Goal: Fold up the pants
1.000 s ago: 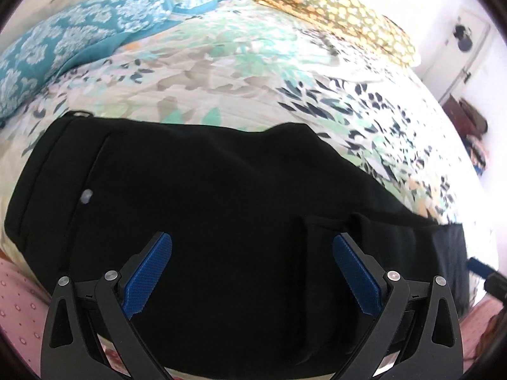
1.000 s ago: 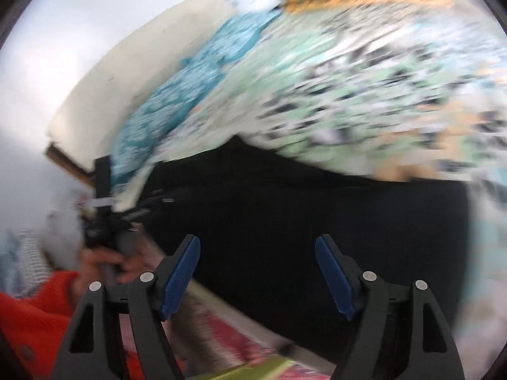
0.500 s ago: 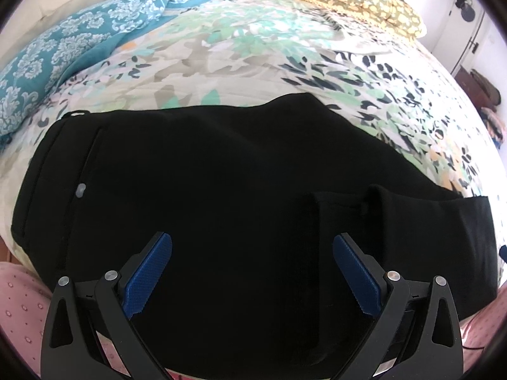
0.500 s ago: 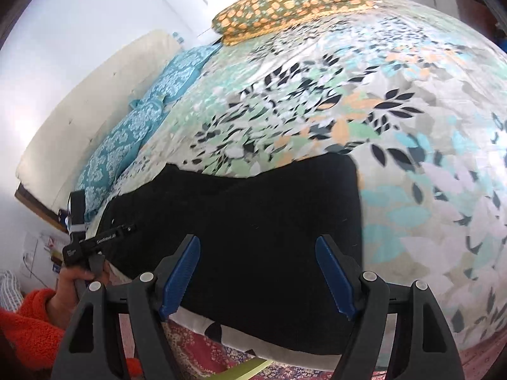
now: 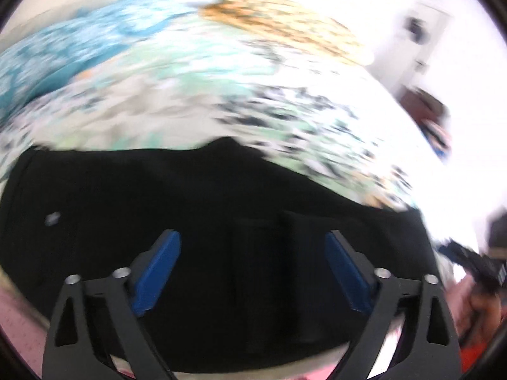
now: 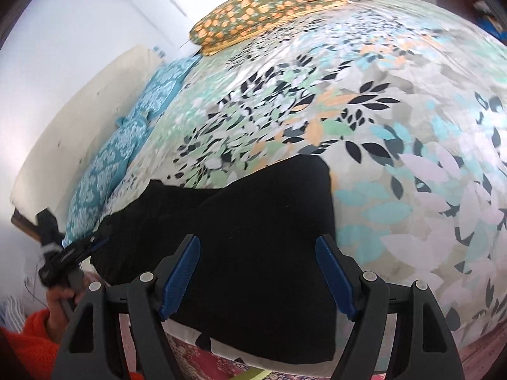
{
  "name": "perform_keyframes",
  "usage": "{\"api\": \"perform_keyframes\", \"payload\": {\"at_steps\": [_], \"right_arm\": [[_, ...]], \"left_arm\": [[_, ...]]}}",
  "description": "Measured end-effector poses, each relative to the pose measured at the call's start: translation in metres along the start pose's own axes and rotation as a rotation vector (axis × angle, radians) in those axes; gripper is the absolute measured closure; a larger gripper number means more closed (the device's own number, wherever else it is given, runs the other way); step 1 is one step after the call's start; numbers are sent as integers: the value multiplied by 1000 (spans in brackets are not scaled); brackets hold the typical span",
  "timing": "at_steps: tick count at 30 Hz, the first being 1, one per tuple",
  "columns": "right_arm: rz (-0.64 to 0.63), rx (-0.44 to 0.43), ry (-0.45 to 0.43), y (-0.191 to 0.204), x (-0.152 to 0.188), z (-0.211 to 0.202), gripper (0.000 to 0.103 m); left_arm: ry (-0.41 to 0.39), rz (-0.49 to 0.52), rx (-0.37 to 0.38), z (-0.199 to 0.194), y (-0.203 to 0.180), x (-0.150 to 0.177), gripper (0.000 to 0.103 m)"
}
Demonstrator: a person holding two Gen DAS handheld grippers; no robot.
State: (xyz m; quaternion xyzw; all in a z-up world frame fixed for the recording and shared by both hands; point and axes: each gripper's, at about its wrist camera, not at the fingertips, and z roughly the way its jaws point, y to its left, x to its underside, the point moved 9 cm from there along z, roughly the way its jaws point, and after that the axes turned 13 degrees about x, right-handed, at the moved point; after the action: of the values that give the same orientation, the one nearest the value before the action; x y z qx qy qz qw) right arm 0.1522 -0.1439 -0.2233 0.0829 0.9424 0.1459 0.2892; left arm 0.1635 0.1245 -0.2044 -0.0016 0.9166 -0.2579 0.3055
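**Black pants lie on the bed, both tongs spread above them**

Black fabric fills the lower half of both wrist views: the pants (image 6: 259,253) lie flat on the flowered bedspread (image 6: 396,133) near the bed's front edge, the cloth laid over itself. In the blurred left wrist view we make out the pants (image 5: 196,209) with a small pale button (image 5: 52,218) toward their left end and upright creases in the cloth between the blue pads.

Our left tongs (image 5: 253,272) hang over the pants with their jaws apart; they have just been closing somewhat, and the pads press on nothing. We cannot tell from the blur whether the tips touch the cloth. Our right tongs (image 6: 258,272) are spread too, poised over the right-hand end of the pants, pinching nothing.

In the right wrist view we see the left hand (image 6: 60,300) with an orange sleeve (image 6: 28,342) at the lower left. A teal patterned pillow (image 6: 126,148) and an orange-spotted pillow (image 6: 269,6) lie along the bed's far sides.
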Motion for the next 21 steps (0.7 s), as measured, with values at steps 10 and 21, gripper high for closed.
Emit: {"api": "perform_keyframes", "payload": {"at_steps": [10, 21], "right_arm": [[-35, 30, -75, 3, -8, -14, 27], [24, -43, -98, -2, -16, -28, 27]], "left_arm": [[235, 125, 4, 60, -29, 42, 94], [206, 77, -64, 28, -8, 39, 96]]}}
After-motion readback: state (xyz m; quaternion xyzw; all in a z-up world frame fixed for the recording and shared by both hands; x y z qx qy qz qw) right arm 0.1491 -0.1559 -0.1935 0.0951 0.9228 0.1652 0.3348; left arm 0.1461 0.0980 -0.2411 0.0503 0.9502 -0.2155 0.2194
